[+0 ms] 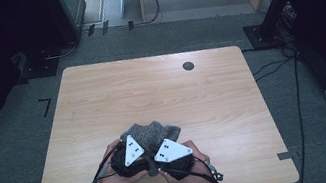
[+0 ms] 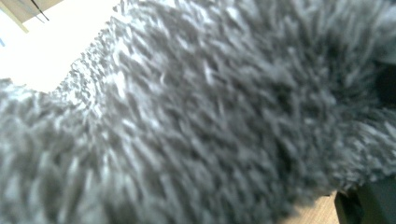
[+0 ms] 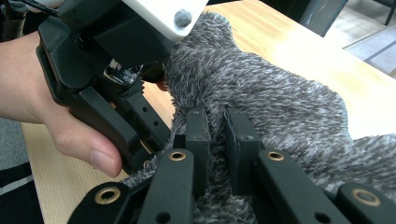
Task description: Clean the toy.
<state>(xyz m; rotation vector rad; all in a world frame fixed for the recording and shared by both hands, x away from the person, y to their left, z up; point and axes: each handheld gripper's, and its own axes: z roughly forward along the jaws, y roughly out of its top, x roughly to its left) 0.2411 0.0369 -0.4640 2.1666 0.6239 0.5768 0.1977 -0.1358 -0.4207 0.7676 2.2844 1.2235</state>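
A grey fuzzy cloth [image 1: 154, 132] lies near the front edge of the wooden table [image 1: 150, 88], bunched between both hands. In the right gripper view my right gripper [image 3: 217, 135] is shut, its two black pads pinching a raised fold of the cloth [image 3: 280, 93]. In the high view it [image 1: 157, 159] comes in from the right. My left gripper [image 1: 141, 147] presses into the cloth's left side. Its body [image 3: 107, 70] and jaws reach the cloth's edge, tips buried in the fuzz. The cloth [image 2: 196, 116] sits right against the left gripper view's camera, hiding that gripper's own jaws.
A small black round insert [image 1: 188, 65] sits in the tabletop at the far right. Cables trail from both grippers over the table's front edge. Black stands and cables [image 1: 270, 21] stand on the grey carpet beyond and right of the table.
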